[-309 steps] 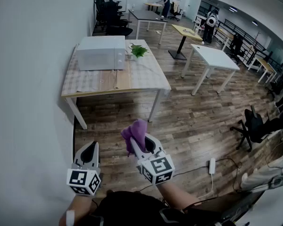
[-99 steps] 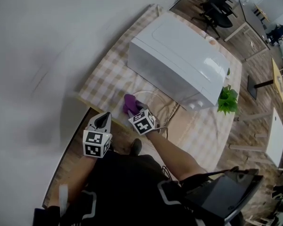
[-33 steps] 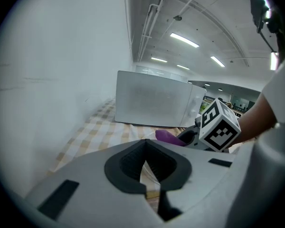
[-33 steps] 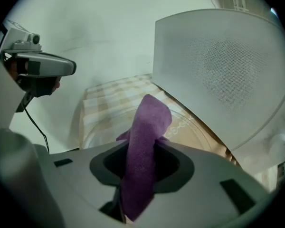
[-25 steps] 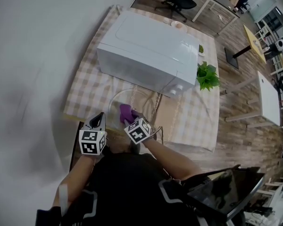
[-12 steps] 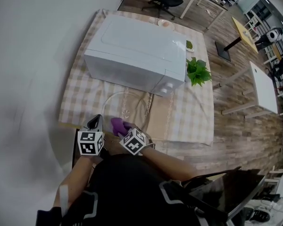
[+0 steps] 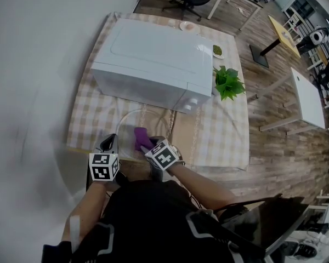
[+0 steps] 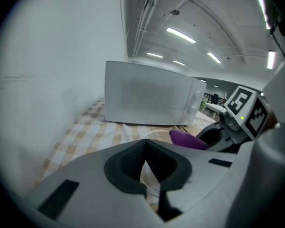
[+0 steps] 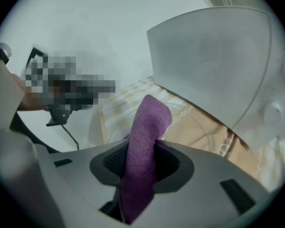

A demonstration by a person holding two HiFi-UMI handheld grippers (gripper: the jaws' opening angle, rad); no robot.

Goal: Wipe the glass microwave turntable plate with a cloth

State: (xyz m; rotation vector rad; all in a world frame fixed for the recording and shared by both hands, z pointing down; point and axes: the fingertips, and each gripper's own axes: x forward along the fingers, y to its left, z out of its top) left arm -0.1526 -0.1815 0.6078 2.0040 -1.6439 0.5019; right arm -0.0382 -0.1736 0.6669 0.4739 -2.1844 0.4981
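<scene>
The clear glass turntable plate (image 7: pixel 128 116) lies on the checked tablecloth in front of the white microwave (image 7: pixel 153 62). My right gripper (image 7: pixel 148 144) is shut on a purple cloth (image 7: pixel 140 137), which hangs over the plate's near part; whether it touches the glass I cannot tell. The right gripper view shows the cloth (image 9: pixel 145 132) pinched upright in the right gripper (image 9: pixel 140 171), with the plate (image 9: pixel 205 127) beyond. My left gripper (image 7: pixel 109 142) sits at the table's near edge, left of the plate, shut on nothing (image 8: pixel 145 163). The left gripper view shows the cloth (image 8: pixel 187 139) to its right.
A bare wall runs along the table's left side. A green potted plant (image 7: pixel 228 83) stands right of the microwave, and two small dishes (image 7: pixel 187 26) sit at the far edge. The table's near edge (image 7: pixel 88 151) is just under both grippers. A laptop (image 7: pixel 263 229) is at lower right.
I have come from across the room to the table with the cloth in my right gripper. Over the last second the cloth has edged slightly farther over the plate; the left gripper stays shut.
</scene>
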